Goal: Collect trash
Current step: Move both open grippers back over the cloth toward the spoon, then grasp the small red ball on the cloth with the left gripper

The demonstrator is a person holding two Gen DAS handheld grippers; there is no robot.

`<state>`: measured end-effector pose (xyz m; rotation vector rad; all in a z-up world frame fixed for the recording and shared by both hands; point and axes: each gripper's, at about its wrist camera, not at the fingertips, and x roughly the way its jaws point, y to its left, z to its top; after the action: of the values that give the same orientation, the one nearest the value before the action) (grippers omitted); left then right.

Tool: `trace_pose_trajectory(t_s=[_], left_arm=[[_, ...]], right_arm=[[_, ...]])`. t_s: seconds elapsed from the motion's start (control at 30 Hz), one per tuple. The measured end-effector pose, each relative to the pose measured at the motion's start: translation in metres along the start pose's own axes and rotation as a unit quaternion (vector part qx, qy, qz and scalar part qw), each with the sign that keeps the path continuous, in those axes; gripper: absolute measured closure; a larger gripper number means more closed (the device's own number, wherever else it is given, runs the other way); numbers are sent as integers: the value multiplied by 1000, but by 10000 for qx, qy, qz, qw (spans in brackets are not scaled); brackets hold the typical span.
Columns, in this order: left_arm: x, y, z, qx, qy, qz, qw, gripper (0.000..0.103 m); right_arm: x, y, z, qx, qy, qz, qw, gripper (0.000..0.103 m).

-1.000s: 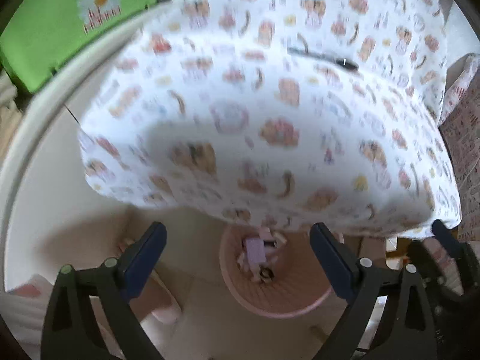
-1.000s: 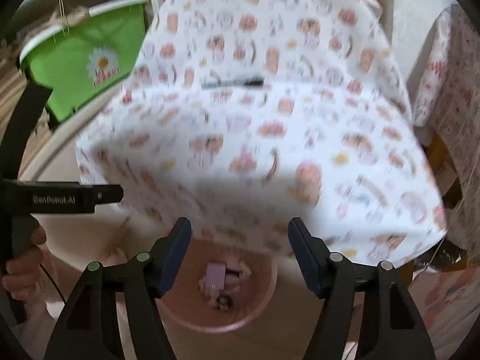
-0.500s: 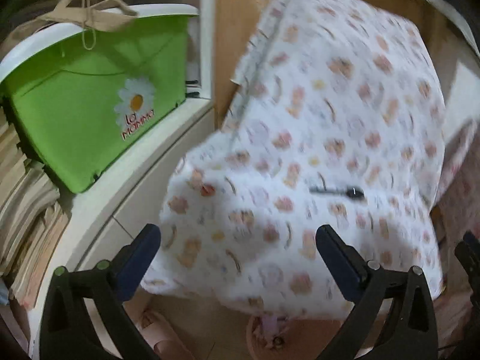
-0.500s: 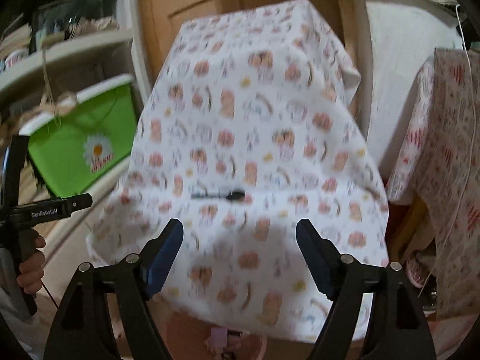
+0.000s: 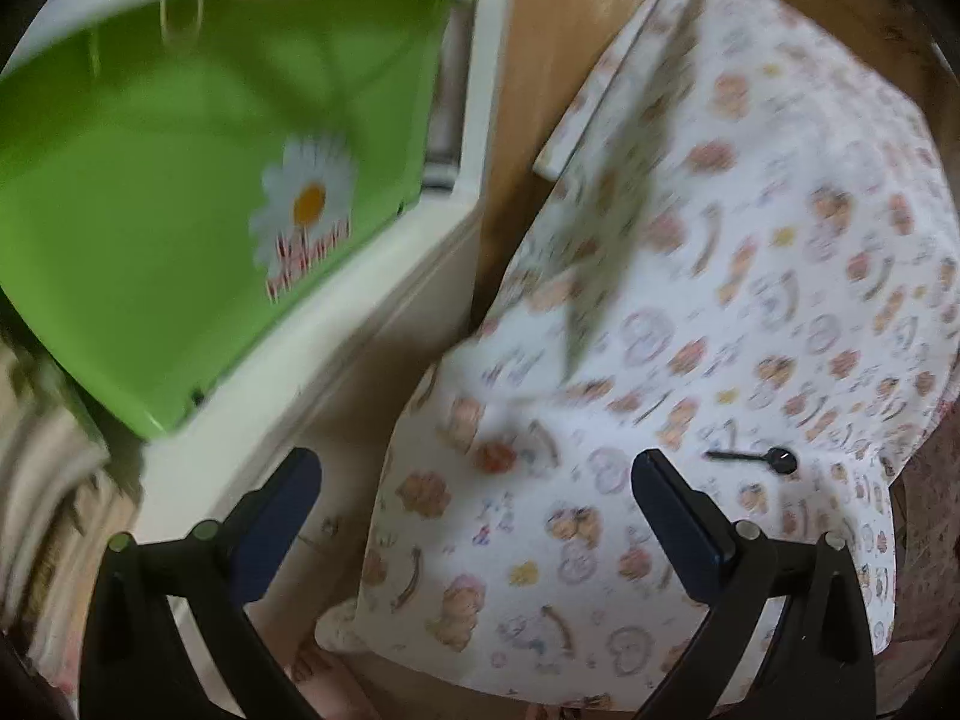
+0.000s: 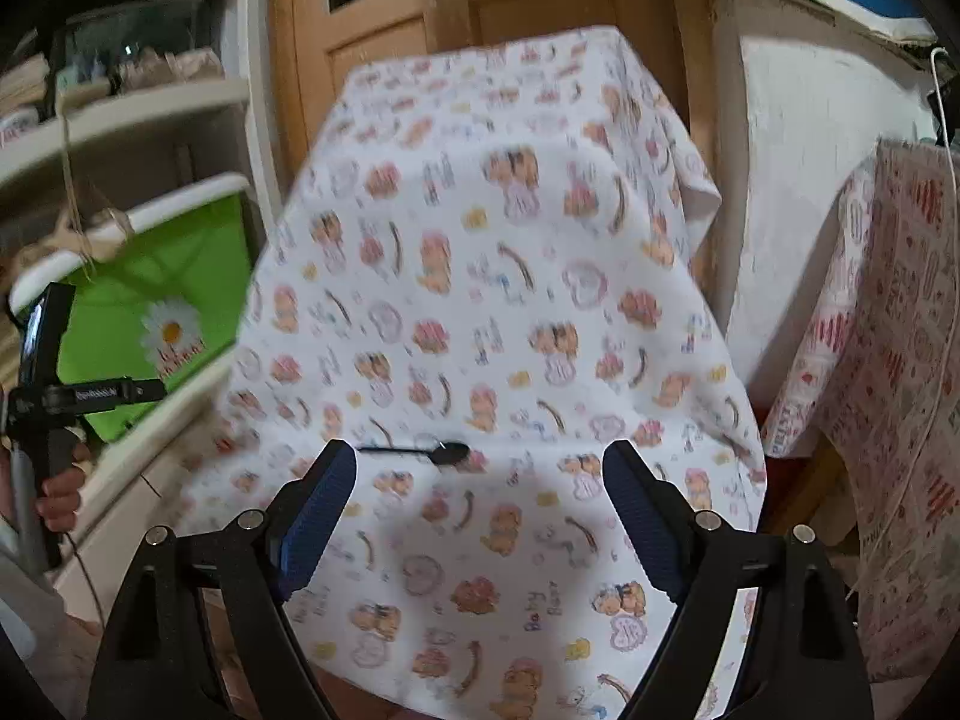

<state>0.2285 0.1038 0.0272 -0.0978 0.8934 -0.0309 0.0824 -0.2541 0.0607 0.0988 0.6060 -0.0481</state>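
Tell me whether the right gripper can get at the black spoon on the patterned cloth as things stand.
Probably yes. The right gripper is open and empty, and the black spoon lies exposed on the patterned cloth just ahead of its fingertips, nothing between them.

Looks like we're in somebody's home here, more of a cluttered storage corner than a tidy living room. In the middle of the frame we've got a table draped in a white cartoon bear cloth [image 6: 498,324], definitely household stuff. On the left there's a green plastic tub [image 6: 162,306] with a daisy printed on it, sitting on a white shelf unit [image 5: 336,324], with stacked papers or cloth at lower left. Behind, at the top of the right wrist view, we see wooden cabinet doors [image 6: 420,30], and on the right another printed cloth [image 6: 888,360] hanging.
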Motion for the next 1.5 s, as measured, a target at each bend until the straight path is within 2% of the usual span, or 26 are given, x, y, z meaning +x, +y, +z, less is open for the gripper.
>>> trace_pose_trajectory(t_s=[0.13,0.4,0.43,0.5,0.6,0.87,0.93,0.97,1.0,1.1,1.23,1.37,1.43,1.5], left_arm=[[25,6,3,43,318,172,9993,0],[53,20,4,-497,859,-247,9948,1],[55,19,5,-443,947,-382,9938,4],[56,15,5,-347,963,-473,9936,27],[60,11,6,-337,1077,-481,9924,49],[81,5,15,-483,1264,-558,9892,52],[89,3,17,-494,1330,-583,9882,62],[94,3,17,-507,1331,-551,9883,74],[97,4,17,-539,1346,-492,9882,80],[110,7,14,-724,1450,-323,9863,81],[113,3,16,-668,1426,-308,9870,80],[119,-3,12,-642,1611,-399,9840,80],[117,-8,12,-545,1556,-202,9861,93],[113,-7,13,-731,1506,-304,9854,97]], right_arm=[[27,-3,-19,-1,316,-68,9995,17],[57,-19,-45,186,601,-157,9979,17],[60,-20,-46,184,616,-205,9977,17],[64,-22,-47,207,616,-262,9975,17],[67,-22,-46,206,634,-140,9977,17],[76,-15,-48,201,740,-97,9970,17],[77,-14,-49,163,746,-112,9970,17],[78,-13,-49,138,744,-124,9971,17],[78,-11,-50,102,747,-135,9971,17],[80,-7,-52,-23,769,-156,9969,17],[78,-3,-52,-145,726,-188,9971,17],[78,-6,-51,-100,731,-182,9971,17],[79,-8,-51,-27,764,-174,9969,17],[79,-11,-50,82,782,-133,9968,17]])
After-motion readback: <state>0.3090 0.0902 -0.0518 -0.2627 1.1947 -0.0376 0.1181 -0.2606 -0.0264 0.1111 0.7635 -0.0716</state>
